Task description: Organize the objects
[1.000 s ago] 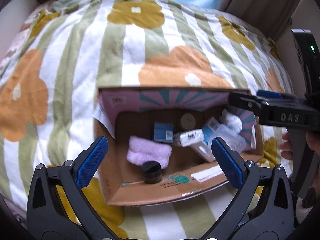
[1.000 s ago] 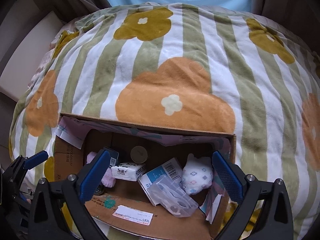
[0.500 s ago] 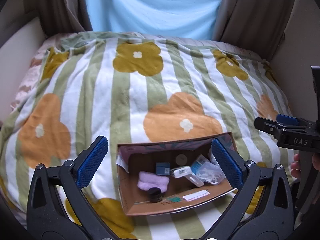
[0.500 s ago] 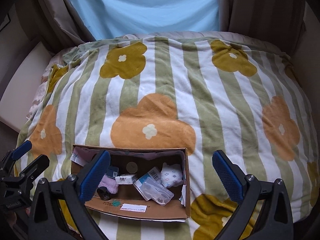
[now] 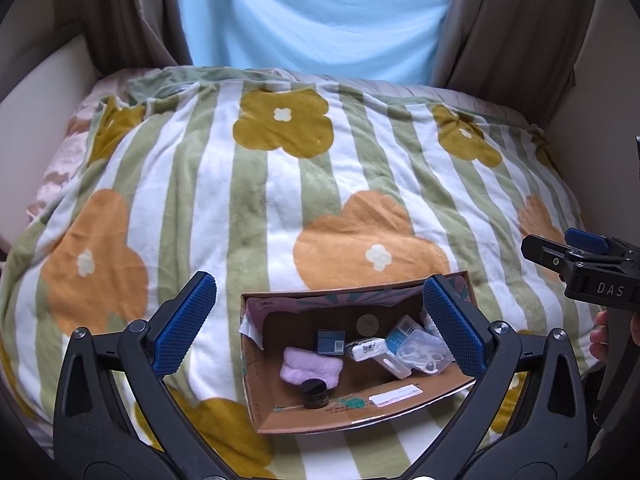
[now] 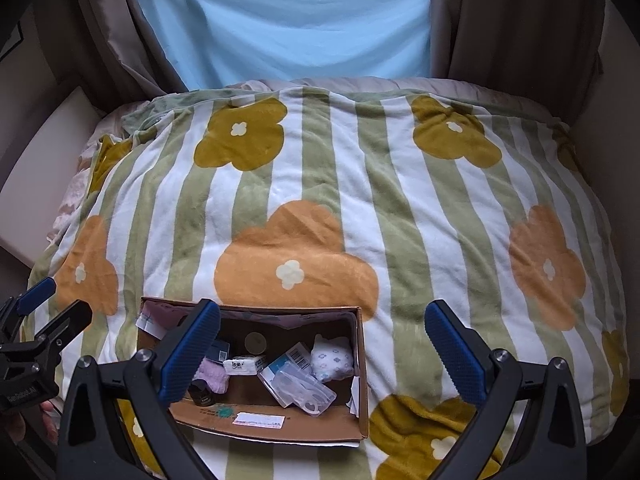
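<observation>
Left tongs (image 5: 318, 322) wide apart, empty, hovering above box (image 5: 344, 416), near its front edge. Right tongs (image 6: 324, 346) also wide apart, empty, above box's right half. Right tongs' tips also seen at right edge of left view, well right of box. Box open-topped cardboard, resting on blanket (image 5: 248, 200) at bed's near end. Inside box: pink cloth (image 5: 310, 366) at left, black jar (image 5: 315, 393) just in front of it, blue pack (image 5: 331, 342) behind cloth, tissues (image 5: 366, 350) mid-box, clear case (image 5: 422, 356) at right, patterned white pouch (image 6: 333, 358) in right back corner, round tan disc (image 5: 367, 324) on back wall. Blue curtain (image 5: 316, 16) far behind box.
</observation>
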A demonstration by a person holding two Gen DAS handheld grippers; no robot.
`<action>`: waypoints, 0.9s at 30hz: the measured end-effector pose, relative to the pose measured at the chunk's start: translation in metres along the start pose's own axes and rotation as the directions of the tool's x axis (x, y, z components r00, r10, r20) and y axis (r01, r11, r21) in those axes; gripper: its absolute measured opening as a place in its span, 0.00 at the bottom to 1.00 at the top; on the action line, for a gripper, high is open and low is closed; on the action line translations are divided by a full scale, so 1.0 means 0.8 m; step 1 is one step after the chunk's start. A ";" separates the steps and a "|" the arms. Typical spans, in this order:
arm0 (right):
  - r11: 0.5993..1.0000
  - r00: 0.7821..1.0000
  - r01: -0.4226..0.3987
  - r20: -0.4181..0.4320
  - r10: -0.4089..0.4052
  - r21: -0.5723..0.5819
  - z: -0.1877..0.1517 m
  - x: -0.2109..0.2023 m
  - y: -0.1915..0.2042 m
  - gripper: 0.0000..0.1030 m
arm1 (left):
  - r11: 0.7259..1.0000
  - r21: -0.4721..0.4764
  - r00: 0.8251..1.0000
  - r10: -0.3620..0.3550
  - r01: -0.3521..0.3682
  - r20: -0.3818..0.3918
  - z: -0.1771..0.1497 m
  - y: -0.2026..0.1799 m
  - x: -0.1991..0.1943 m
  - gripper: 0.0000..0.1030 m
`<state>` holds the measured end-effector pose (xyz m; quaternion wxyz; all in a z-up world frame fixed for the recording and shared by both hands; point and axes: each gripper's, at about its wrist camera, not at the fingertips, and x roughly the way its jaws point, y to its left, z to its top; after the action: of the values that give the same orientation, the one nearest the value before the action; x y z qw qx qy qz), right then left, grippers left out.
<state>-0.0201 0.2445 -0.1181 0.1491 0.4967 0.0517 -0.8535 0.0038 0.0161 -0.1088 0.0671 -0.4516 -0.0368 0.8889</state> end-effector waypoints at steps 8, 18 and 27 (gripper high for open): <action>1.000 1.000 0.000 -0.002 0.000 -0.002 0.000 0.002 0.002 0.99 | 1.000 -0.005 1.000 0.004 -0.004 -0.003 -0.004 0.002 0.002 1.00; 1.000 1.000 -0.002 -0.001 0.002 -0.004 -0.003 0.003 0.002 0.99 | 1.000 -0.017 1.000 0.017 -0.017 -0.001 -0.004 0.005 0.004 1.00; 1.000 1.000 0.002 0.000 -0.002 -0.001 -0.003 0.003 0.001 0.99 | 0.999 -0.028 1.000 0.019 -0.018 0.004 0.001 0.004 0.002 1.00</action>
<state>-0.0186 0.2437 -0.1216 0.1484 0.4966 0.0528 -0.8536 0.0021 0.0136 -0.1103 0.0524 -0.4511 -0.0453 0.8898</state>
